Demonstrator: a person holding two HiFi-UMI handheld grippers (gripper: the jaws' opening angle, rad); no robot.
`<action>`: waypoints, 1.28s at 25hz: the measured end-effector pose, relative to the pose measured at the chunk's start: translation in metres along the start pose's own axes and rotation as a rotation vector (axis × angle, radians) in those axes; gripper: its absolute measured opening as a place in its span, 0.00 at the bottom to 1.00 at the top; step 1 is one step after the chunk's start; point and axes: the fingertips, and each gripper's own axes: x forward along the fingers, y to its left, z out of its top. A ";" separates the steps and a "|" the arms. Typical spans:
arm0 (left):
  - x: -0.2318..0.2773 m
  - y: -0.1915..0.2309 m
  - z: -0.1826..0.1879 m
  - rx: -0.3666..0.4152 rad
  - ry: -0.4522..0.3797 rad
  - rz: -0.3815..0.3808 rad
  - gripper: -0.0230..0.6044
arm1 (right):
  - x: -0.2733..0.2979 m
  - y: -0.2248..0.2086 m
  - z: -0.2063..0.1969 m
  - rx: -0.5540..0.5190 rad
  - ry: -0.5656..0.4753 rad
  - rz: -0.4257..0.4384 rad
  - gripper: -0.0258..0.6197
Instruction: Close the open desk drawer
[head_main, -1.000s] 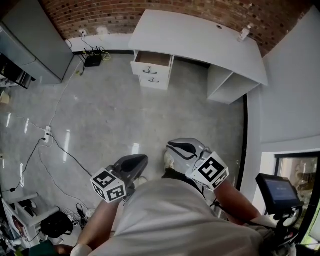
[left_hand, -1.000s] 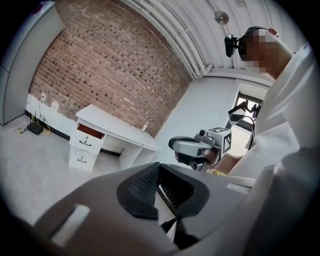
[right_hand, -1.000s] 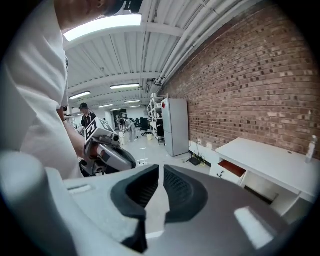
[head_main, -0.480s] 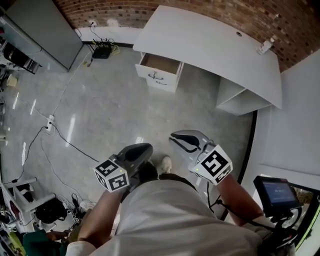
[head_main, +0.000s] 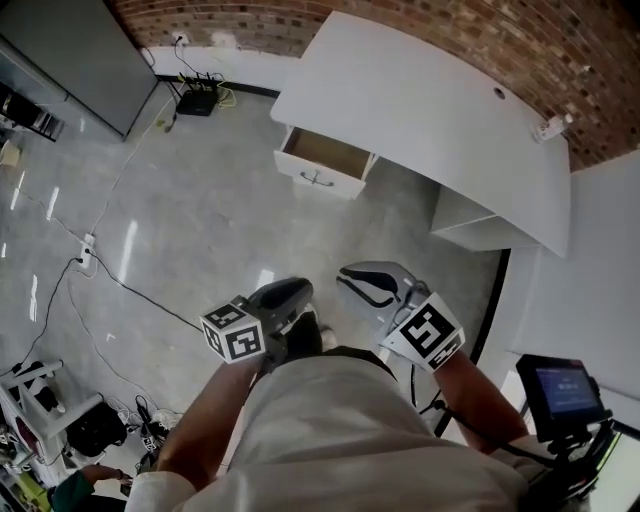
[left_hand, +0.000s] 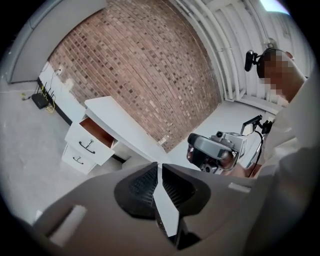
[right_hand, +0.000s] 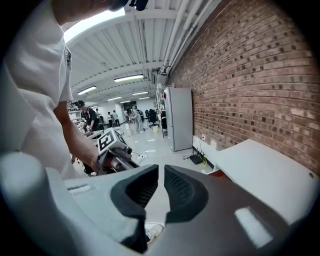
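The white desk (head_main: 430, 110) stands against the brick wall. Its top drawer (head_main: 325, 157) is pulled out and shows a brown inside; the drawer (left_hand: 94, 132) under the desk top (left_hand: 120, 122) also appears in the left gripper view, with a second, closed drawer below it. Both grippers hang in front of the person's body, well short of the desk. My left gripper (head_main: 296, 290) (left_hand: 159, 169) is shut with nothing in it. My right gripper (head_main: 350, 278) (right_hand: 161, 171) is shut too and holds nothing. A shoe shows between them on the floor.
A router with cables (head_main: 195, 100) lies by the wall left of the desk. A grey cabinet (head_main: 65, 50) fills the upper left. Cables and a power strip (head_main: 85, 262) trail over the floor at left. A screen on a stand (head_main: 565, 390) sits at lower right.
The desk and its open drawer have shifted right and look slightly nearer as the person steps toward them. Both grippers stay shut and keep their place before the body.
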 end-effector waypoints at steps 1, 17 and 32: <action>0.006 0.015 0.006 -0.017 -0.001 -0.002 0.08 | 0.009 -0.010 0.003 -0.003 0.010 0.001 0.08; 0.124 0.241 0.001 -0.443 -0.043 0.083 0.08 | 0.114 -0.154 -0.020 0.015 0.151 0.084 0.08; 0.238 0.425 -0.005 -0.677 -0.239 0.184 0.10 | 0.194 -0.283 -0.088 0.014 0.311 0.279 0.08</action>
